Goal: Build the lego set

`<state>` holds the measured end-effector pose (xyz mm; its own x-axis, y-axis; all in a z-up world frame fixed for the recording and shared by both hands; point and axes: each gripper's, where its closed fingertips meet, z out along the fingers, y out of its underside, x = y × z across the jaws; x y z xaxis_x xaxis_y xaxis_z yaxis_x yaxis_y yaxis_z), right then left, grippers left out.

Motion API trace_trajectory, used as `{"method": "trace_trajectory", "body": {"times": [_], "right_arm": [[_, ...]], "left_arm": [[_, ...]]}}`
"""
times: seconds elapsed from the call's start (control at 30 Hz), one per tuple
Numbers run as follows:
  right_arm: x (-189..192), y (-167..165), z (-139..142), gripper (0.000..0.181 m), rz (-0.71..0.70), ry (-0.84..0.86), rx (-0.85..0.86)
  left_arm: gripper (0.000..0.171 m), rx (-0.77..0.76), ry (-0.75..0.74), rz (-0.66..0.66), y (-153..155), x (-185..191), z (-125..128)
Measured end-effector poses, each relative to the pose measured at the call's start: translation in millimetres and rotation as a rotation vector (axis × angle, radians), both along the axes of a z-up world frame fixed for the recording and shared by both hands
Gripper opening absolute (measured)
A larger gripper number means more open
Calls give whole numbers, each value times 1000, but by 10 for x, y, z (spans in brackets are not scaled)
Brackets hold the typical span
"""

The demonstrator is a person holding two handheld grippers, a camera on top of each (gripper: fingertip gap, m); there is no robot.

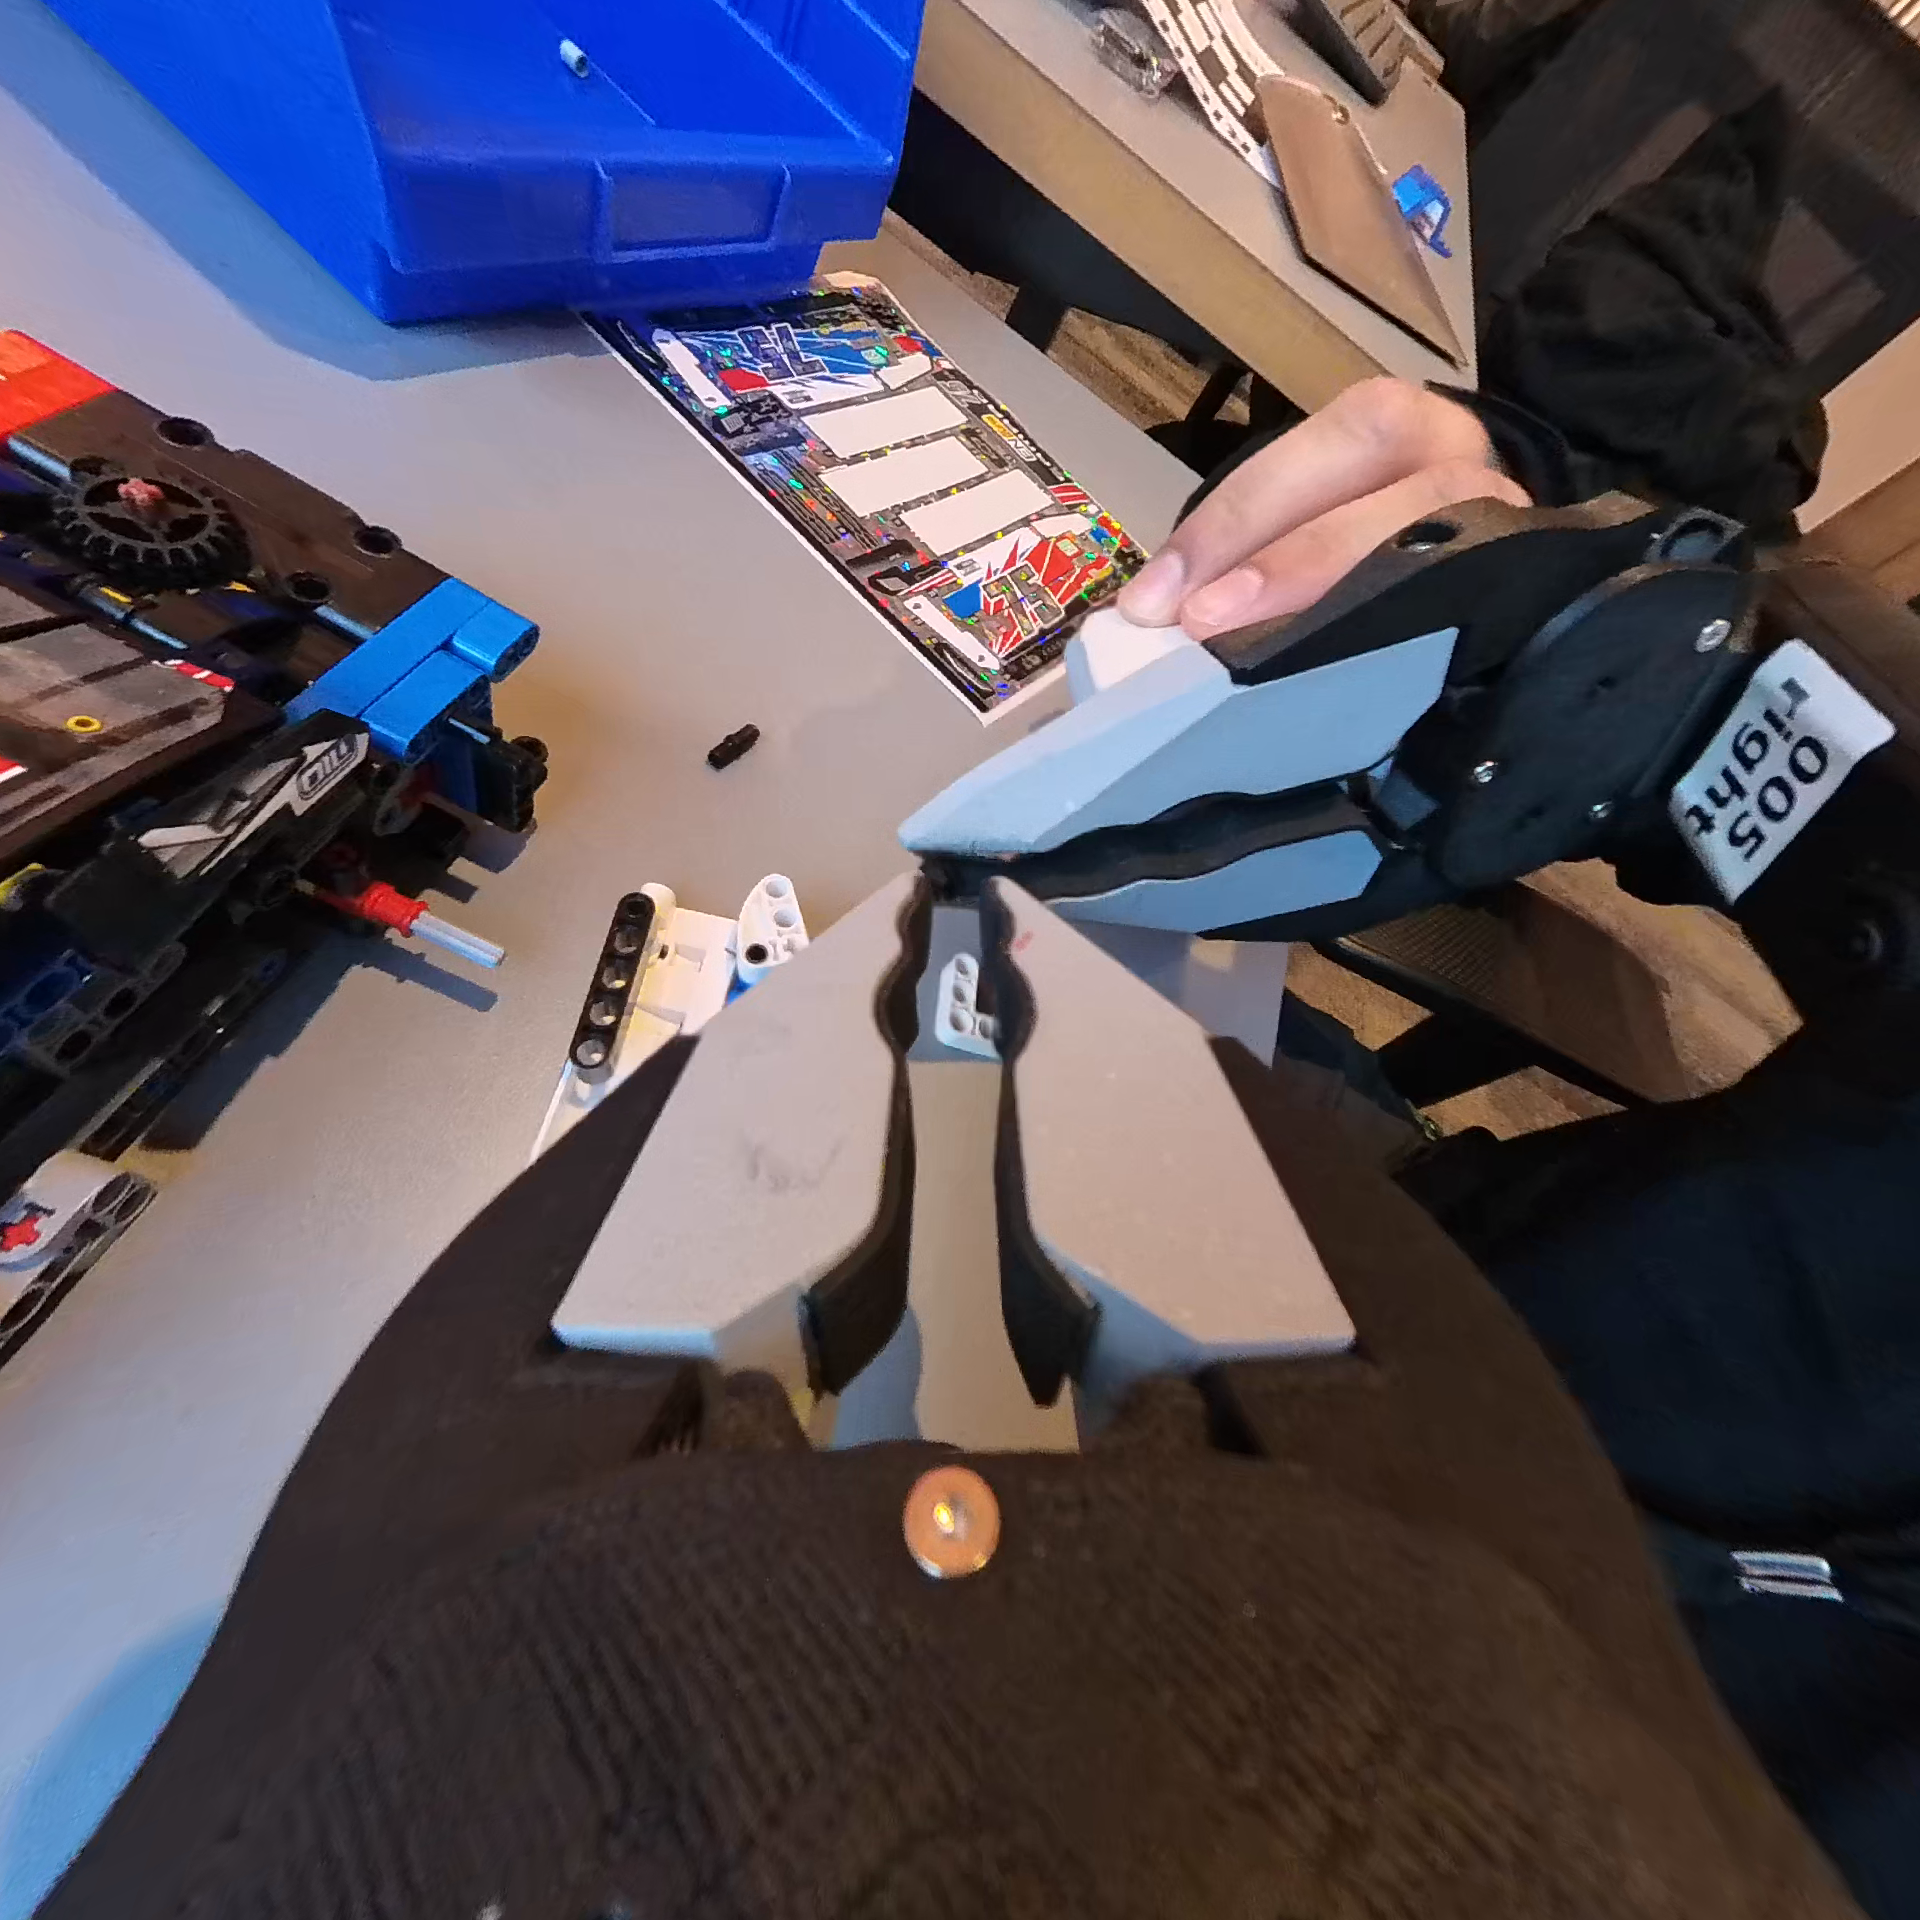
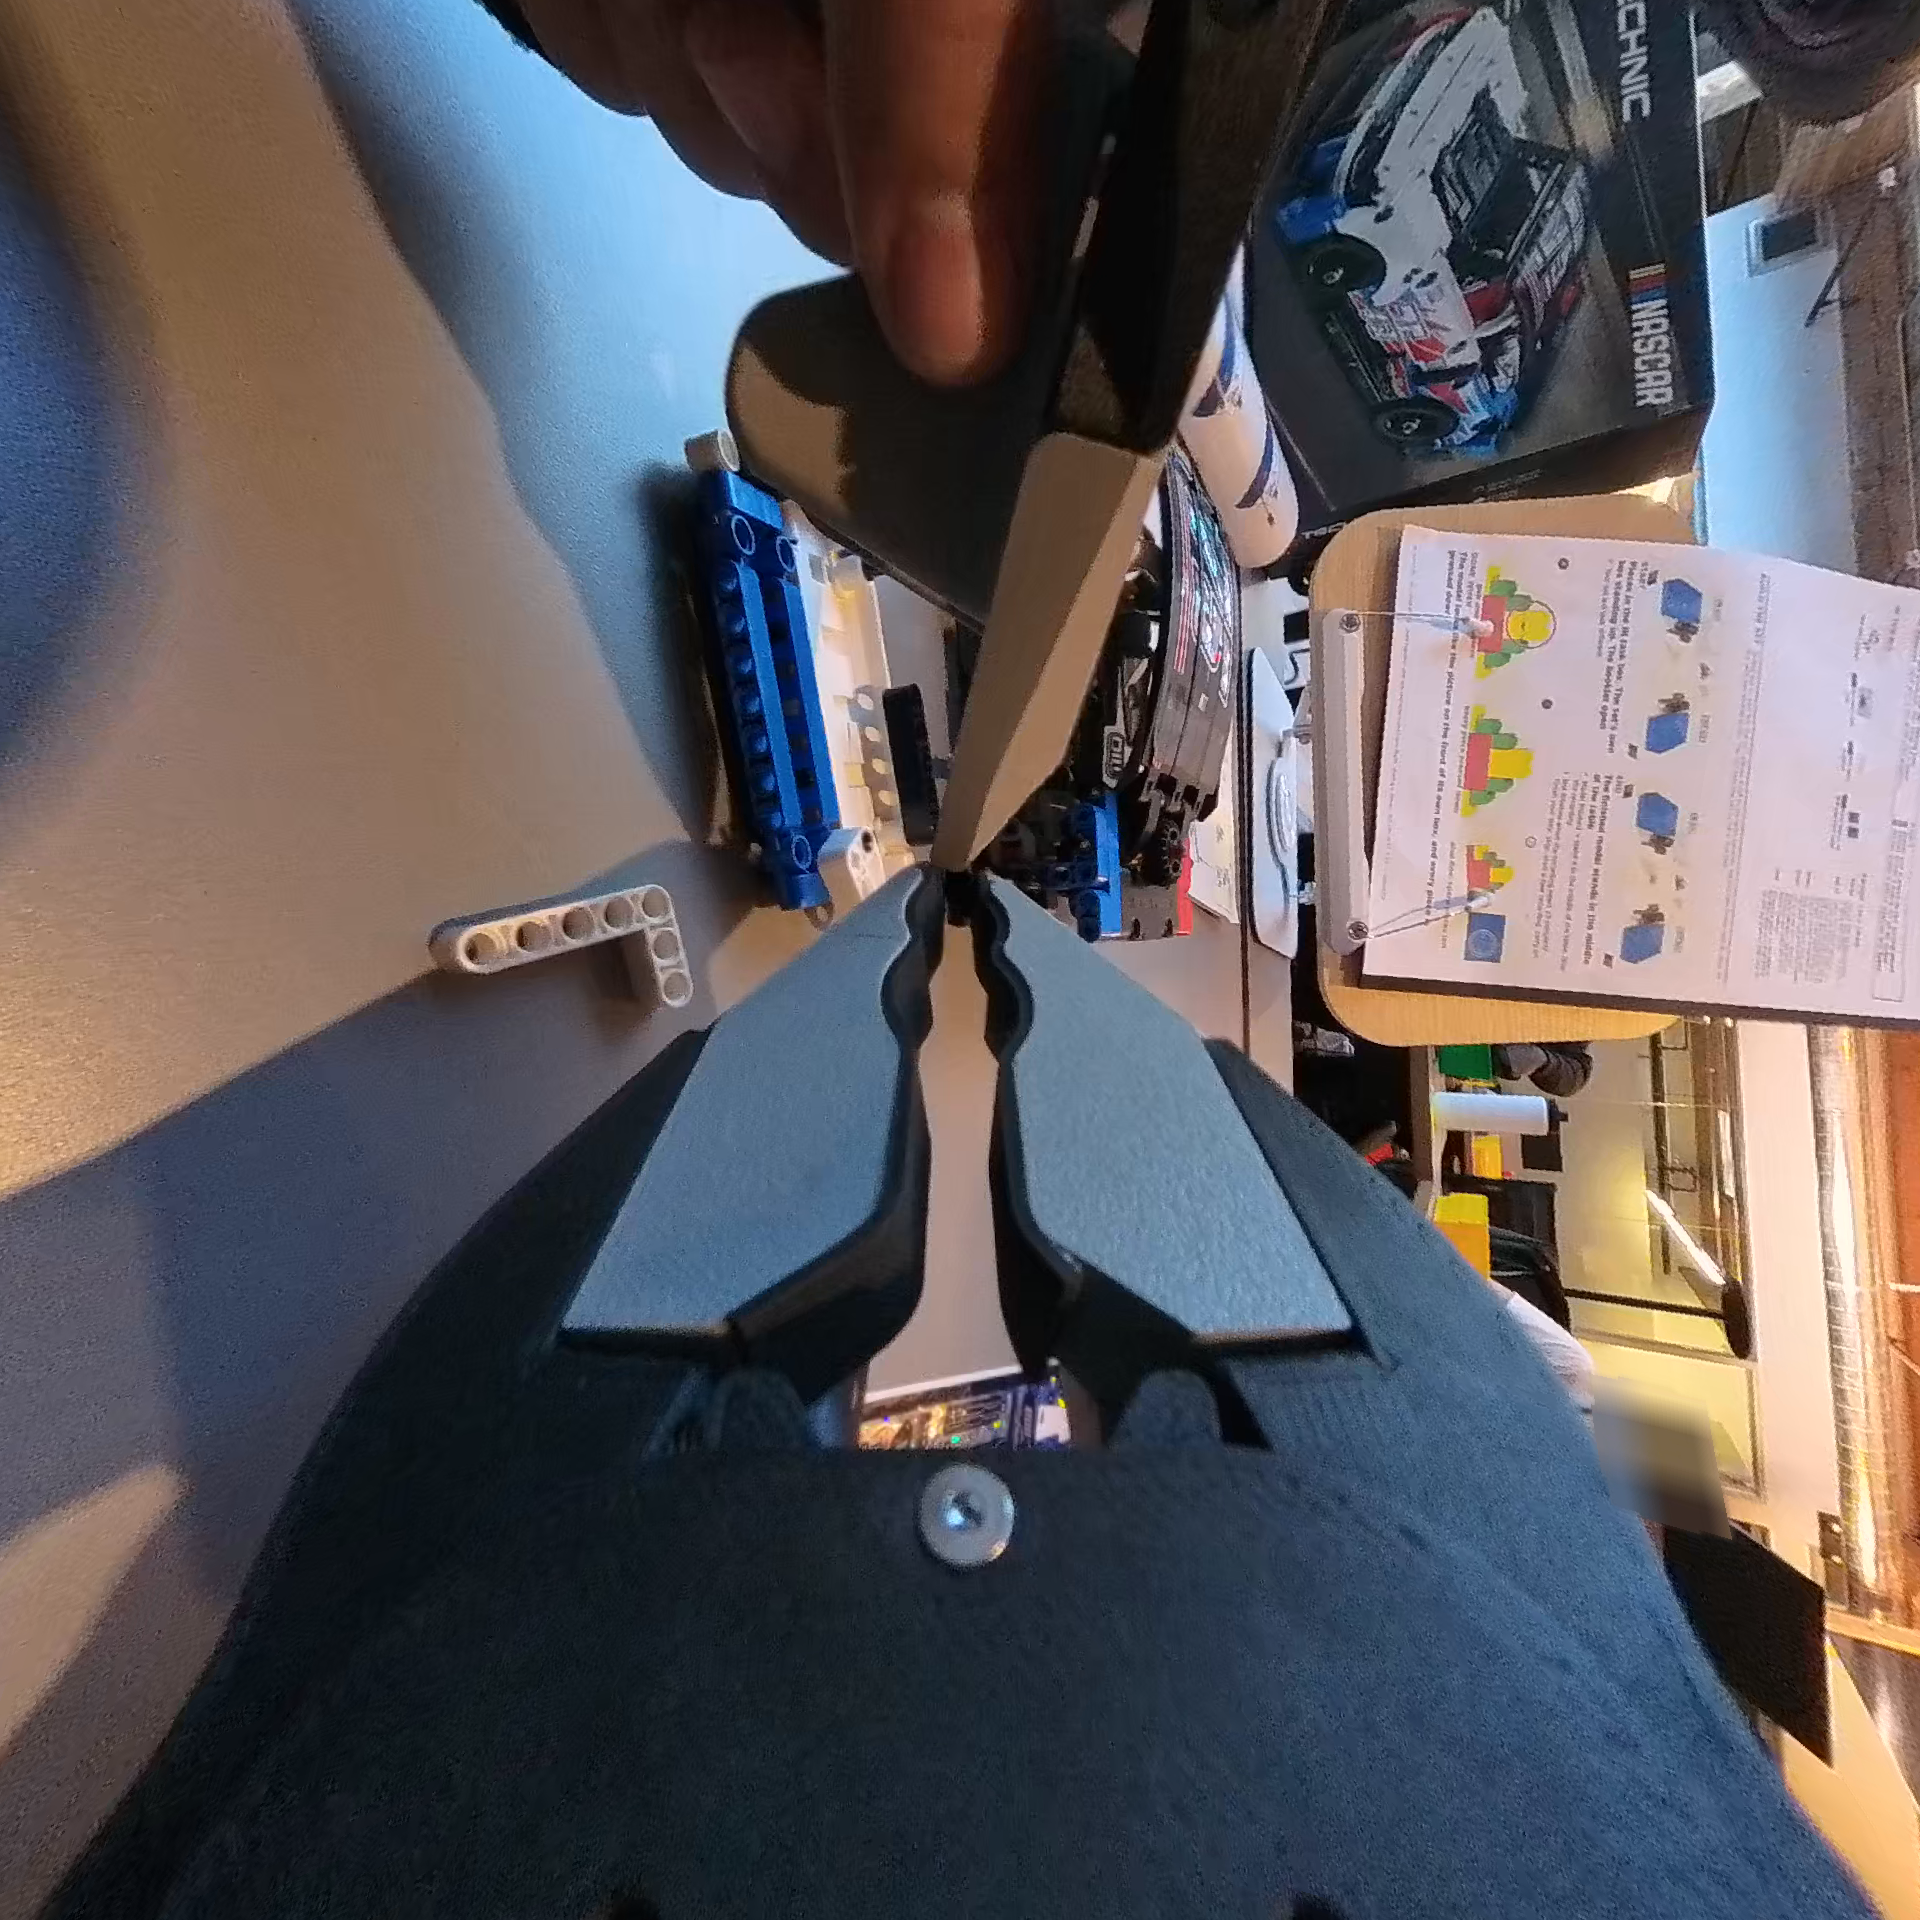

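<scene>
My left gripper (image 1: 952,888) and right gripper (image 2: 954,894) meet tip to tip above the grey table (image 1: 582,540). Both are closed down on one small black pin (image 2: 956,900), also seen in the left wrist view (image 1: 943,878). The right gripper (image 1: 920,857) comes in from the right, held by a hand (image 1: 1299,499). The left gripper (image 2: 951,857) comes in from above. A white L-shaped beam (image 2: 582,935) lies on the table below and shows through my left fingers (image 1: 961,1003). The partly built black and blue car (image 1: 156,675) lies at the left.
A blue bin (image 1: 468,156) stands at the back with a sticker sheet (image 1: 883,468) beside it. A loose black pin (image 1: 734,745) and a blue-and-white beam assembly (image 2: 769,686) lie on the table. The set's box (image 2: 1507,229) and an instruction sheet (image 2: 1662,779) stand beyond. Less than 4 cm separates the two grippers' tips.
</scene>
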<state>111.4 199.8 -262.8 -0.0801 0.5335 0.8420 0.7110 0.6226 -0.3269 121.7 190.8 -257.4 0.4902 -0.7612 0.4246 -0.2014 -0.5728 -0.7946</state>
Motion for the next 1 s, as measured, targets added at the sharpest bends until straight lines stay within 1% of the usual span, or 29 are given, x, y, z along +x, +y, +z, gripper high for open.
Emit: {"method": "trace_trajectory", "body": {"times": [0.03, 0.13, 0.2, 0.3, 0.37, 0.43, 0.57, 0.7, 0.73, 0.8, 0.87, 0.93, 1.0], "right_arm": [[-3, -22, -2, 3, 12, 1, -4], [-6, -48, 13, 3, 29, 2, 19], [-6, -43, 28, 3, 28, 8, 25], [-3, -37, 15, 3, 22, 10, 17], [-1, -52, 2, 3, 27, 33, -27], [0, -73, 34, 3, 39, 86, -93], [-1, -108, 156, 5, 84, 234, -292], [-5, -111, 213, 5, 121, 295, -352], [-5, -125, 225, 6, 135, 316, -390], [9, -157, 267, 6, 162, 376, -523], [49, -144, 310, 7, 171, 446, -707], [91, -141, 362, 7, 186, 523, -960], [126, -156, 441, 13, 226, 603, -1253]], "left_arm": [[5, 2, 2, 0, -1, 2, -2], [8, -20, -8, -2, 0, 2, -6], [6, -21, -23, -7, -3, 8, 12], [3, -3, -3, -12, -10, 19, 3], [3, 14, 13, -26, -24, 22, -7], [3, 73, 10, -48, -40, 26, 28], [2, 185, -17, -82, -70, 14, 147], [2, 246, -17, -91, -69, 10, 201], [2, 263, -20, -95, -75, 9, 215], [2, 316, -38, -111, -108, 10, 267], [2, 388, -51, -121, -139, 2, 333], [2, 476, -54, -121, -166, -8, 415], [2, 570, -44, -120, -195, -6, 491]]}}
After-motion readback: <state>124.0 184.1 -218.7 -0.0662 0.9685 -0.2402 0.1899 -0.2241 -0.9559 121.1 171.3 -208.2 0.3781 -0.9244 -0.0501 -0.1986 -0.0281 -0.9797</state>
